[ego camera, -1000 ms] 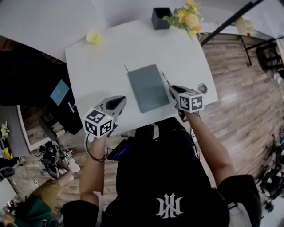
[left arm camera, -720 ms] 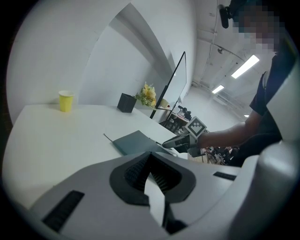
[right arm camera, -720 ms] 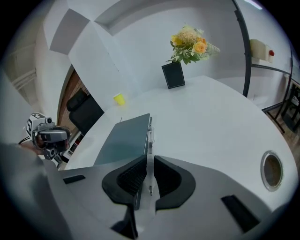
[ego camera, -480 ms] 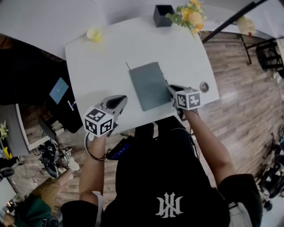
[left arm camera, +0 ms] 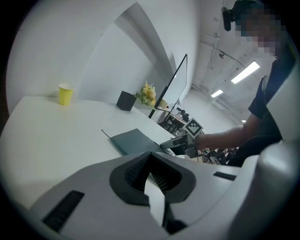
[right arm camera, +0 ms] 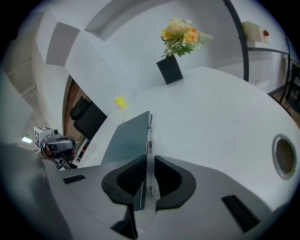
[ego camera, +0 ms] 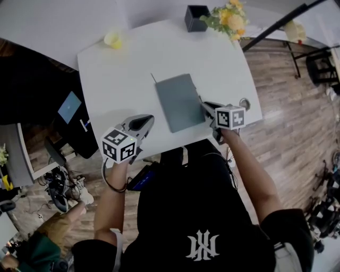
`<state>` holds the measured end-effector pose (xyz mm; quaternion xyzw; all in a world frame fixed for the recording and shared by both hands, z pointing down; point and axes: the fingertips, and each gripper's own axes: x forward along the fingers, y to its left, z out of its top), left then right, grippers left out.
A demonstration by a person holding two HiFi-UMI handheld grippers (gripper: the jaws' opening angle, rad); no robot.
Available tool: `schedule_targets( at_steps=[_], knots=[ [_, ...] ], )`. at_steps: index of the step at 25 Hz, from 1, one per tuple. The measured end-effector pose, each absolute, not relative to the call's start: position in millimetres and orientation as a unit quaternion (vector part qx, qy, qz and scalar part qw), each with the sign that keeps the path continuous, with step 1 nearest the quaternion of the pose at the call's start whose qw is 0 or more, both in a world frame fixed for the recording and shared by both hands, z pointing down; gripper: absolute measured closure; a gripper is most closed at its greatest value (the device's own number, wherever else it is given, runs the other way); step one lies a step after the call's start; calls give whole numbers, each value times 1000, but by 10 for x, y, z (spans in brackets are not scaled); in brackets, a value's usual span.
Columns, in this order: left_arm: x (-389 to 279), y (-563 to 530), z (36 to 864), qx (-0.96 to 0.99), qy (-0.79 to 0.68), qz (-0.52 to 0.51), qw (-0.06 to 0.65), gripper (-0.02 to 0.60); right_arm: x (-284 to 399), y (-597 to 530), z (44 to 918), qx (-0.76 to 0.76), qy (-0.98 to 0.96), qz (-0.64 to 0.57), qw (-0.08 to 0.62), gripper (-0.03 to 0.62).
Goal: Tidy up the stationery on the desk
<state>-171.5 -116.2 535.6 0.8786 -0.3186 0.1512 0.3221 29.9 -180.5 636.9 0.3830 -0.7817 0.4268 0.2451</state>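
A grey-green notebook [ego camera: 179,102] [right arm camera: 126,138] lies flat in the middle of the white desk [ego camera: 133,64]. A slim pale pen [right arm camera: 150,136] lies along its right edge. My right gripper [ego camera: 204,105] [right arm camera: 147,180] is at the notebook's near right corner. Its jaws are narrowed around the pen, with the left finger over the notebook's edge. My left gripper [ego camera: 146,121] [left arm camera: 151,171] hovers over the desk's near left part. It is shut and holds nothing.
At the desk's far edge stand a black square holder [ego camera: 195,18], a bunch of yellow flowers [ego camera: 229,16] and a yellow cup [ego camera: 112,40]. A round metal grommet [ego camera: 244,103] sits by the right edge. A dark chair stands left of the desk.
The right gripper has rolled a little at the notebook's corner. The left gripper, notebook and pen stay where they were.
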Motion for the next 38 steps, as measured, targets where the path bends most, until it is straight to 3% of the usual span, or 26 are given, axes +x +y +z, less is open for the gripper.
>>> schedule_targets(
  at_steps=[21,38],
  knots=[
    [-1697,-1198,5320,882,-307,139,330,580,231,-1840,6349,348,-783,471,211,523],
    [-1822,-1168,5268,880,-324,127,323,579,327,-2046,6172,390,-795,413,212,523]
  ],
)
